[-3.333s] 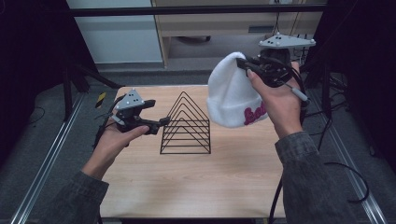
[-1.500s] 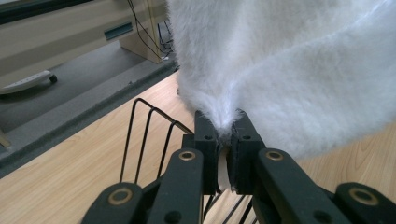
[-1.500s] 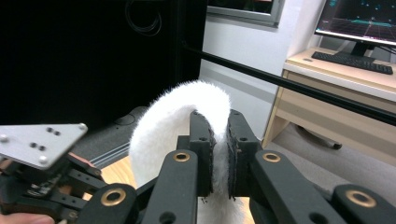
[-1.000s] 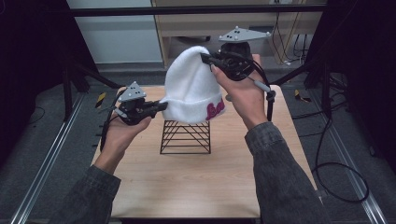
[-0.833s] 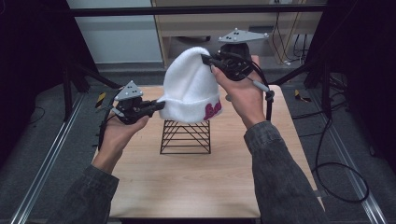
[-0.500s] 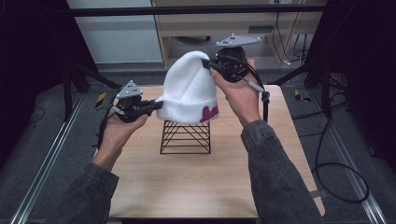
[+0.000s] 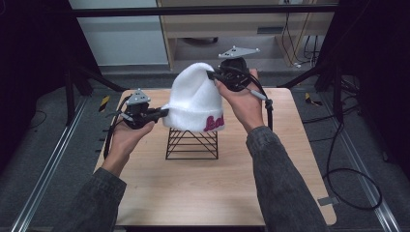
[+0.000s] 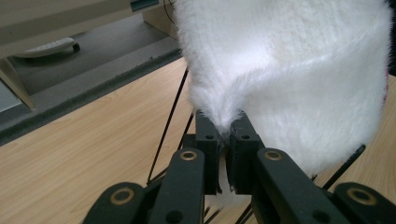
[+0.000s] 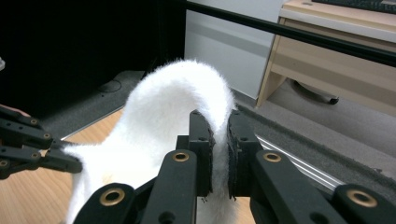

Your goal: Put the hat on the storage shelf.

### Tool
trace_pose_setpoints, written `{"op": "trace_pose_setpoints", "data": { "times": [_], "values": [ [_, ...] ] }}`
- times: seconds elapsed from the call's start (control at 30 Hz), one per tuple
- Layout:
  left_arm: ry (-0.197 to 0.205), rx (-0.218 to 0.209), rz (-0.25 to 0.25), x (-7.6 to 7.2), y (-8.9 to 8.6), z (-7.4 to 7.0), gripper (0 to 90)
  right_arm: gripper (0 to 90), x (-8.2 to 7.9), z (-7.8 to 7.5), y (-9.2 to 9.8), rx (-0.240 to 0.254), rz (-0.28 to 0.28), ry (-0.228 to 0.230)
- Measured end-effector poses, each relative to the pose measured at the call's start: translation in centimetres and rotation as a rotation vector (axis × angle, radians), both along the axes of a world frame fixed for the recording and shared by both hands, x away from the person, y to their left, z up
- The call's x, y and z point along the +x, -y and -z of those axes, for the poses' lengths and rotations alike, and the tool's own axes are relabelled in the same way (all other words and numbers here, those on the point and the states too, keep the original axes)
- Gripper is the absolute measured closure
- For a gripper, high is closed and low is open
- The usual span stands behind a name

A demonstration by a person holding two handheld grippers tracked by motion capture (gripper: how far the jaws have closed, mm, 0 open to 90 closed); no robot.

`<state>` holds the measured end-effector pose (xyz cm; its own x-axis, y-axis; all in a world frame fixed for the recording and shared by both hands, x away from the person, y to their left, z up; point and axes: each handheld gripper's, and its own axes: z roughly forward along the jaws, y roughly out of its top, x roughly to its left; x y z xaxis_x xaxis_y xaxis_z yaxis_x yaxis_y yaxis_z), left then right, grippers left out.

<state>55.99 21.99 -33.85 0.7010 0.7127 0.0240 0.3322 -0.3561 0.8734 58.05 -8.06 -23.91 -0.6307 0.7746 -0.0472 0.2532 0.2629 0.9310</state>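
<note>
At frame centre, a white knit beanie [image 7: 196, 99] hangs over a black wire rack [image 7: 192, 143] on the counter [image 7: 232, 179], both the left gripper [image 7: 162, 112] and right gripper [image 7: 212, 76] jaws clamped on its fabric.

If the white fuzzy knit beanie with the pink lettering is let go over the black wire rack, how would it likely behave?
The white fuzzy knit beanie with pink lettering is probably floppy: it sags between the left claw and right claw, pinched into thin folds. It seems light, held by small pinches alone. The black wire pyramid rack might snag its fuzz; the hat would likely drape over it.
</note>
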Motion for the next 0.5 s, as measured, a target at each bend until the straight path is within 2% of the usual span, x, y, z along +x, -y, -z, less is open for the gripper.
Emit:
{"op": "trace_pose_setpoints", "data": {
  "times": [0.13, 0.27, 0.5],
  "values": [
    [-0.003, -0.010, 0.004, -0.2, 0.1, 0.6, 84.5, 82.7, -0.3, 0.7, 0.1, 0.024, -0.006, -0.014],
    [0.000, 0.003, 0.000, -0.3, 0.0, 0.9, 84.5, 82.7, -1.0, 1.2, 0.0, -0.002, -0.019, -0.017],
    [0.003, -0.011, 0.013, -1.1, -0.3, 1.3, 84.5, 82.6, -2.2, 1.2, -0.1, -0.002, -0.058, -0.015]
  ]
}}
